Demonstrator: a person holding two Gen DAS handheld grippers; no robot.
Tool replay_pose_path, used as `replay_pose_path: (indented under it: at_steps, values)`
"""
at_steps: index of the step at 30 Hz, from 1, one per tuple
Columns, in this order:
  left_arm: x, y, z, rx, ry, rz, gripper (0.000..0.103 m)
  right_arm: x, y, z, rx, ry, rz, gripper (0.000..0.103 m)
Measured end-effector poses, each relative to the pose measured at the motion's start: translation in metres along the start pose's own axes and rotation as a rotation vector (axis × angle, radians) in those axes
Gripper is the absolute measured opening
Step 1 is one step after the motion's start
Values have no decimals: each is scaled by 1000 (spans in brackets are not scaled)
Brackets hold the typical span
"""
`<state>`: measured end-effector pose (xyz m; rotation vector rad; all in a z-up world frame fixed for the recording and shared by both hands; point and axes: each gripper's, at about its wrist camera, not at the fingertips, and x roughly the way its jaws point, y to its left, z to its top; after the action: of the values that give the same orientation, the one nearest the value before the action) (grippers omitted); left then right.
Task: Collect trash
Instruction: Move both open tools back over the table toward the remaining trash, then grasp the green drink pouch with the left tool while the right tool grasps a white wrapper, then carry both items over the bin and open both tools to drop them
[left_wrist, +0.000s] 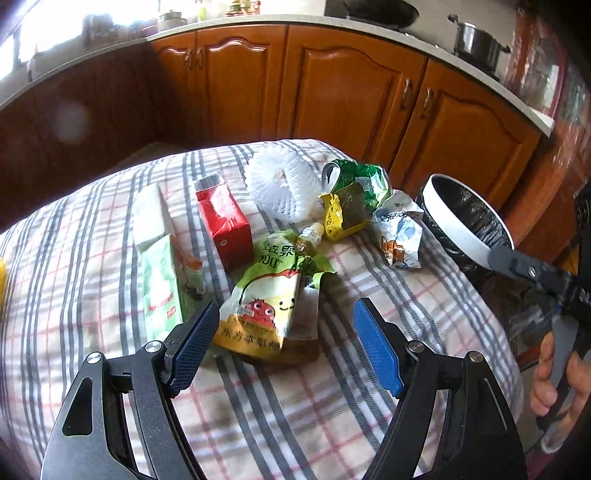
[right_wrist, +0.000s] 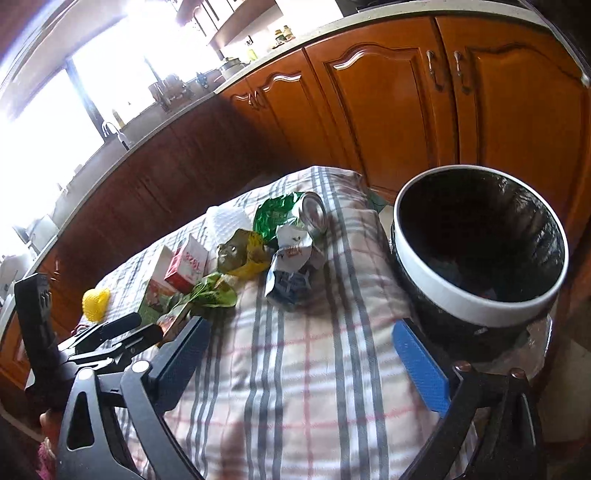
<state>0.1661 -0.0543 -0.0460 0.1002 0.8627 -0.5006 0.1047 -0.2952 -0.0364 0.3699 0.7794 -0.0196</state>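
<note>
A plaid-clothed surface fills the lower frame, with wooden cabinets across the top. Trash lies mid-frame; the bin stands at right. The left tool and right tool are both spread, holding nothing.

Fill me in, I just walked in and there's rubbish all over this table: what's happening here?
A person with a gripper in each hand is clearing trash off the plaid tablecloth. Both are open and empty. The left gripper hovers over a green-and-yellow juice pouch. The right gripper is beside the black-lined bin at the table's edge. A red carton, white foam net, crushed green can and wrappers lie on the cloth.
</note>
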Motion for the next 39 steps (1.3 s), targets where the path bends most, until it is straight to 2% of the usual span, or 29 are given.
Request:
replay_pose_path:
  at_steps: [2, 4, 8, 11, 14, 16, 17, 18, 19, 20, 26, 34, 39]
  values:
    - [4, -3, 4, 39, 7, 9, 72, 7, -1, 4, 12, 8, 21, 89]
    - [8, -6, 6, 70, 20, 13, 64, 15, -1, 8, 20, 22, 31, 83]
    - [20, -7, 9, 95, 63, 3, 45, 32, 4, 14, 12, 41, 32, 79]
    - [26, -3, 7, 108, 88, 6, 41, 48, 4, 17, 21, 66, 41, 74]
    - [34, -6, 4, 133, 107, 24, 25, 67, 3, 19, 38, 92, 49, 72]
    - [41, -8, 4, 136, 113, 37, 20, 78, 2, 21, 47, 108, 50, 65]
    - [41, -7, 3, 134, 109, 34, 16, 84, 2, 21, 51, 118, 51, 57]
    - [41, -7, 3, 131, 106, 29, 12, 89, 2, 21, 54, 125, 52, 44]
    - [41, -7, 4, 129, 102, 32, 11, 94, 2, 21, 58, 133, 59, 36]
    - [40, -7, 4, 126, 96, 38, 8, 95, 0, 20, 61, 137, 67, 33]
    - [17, -3, 2, 57, 57, -35, 5, 69, 4, 15, 21, 79, 71, 25]
    - [-15, -24, -3, 51, -8, -95, 4, 21, 2, 1, -29, 35, 56, 22]
    - [-16, -48, 2, 73, -20, -128, 4, -9, -10, -6, -32, 10, 43, 22]
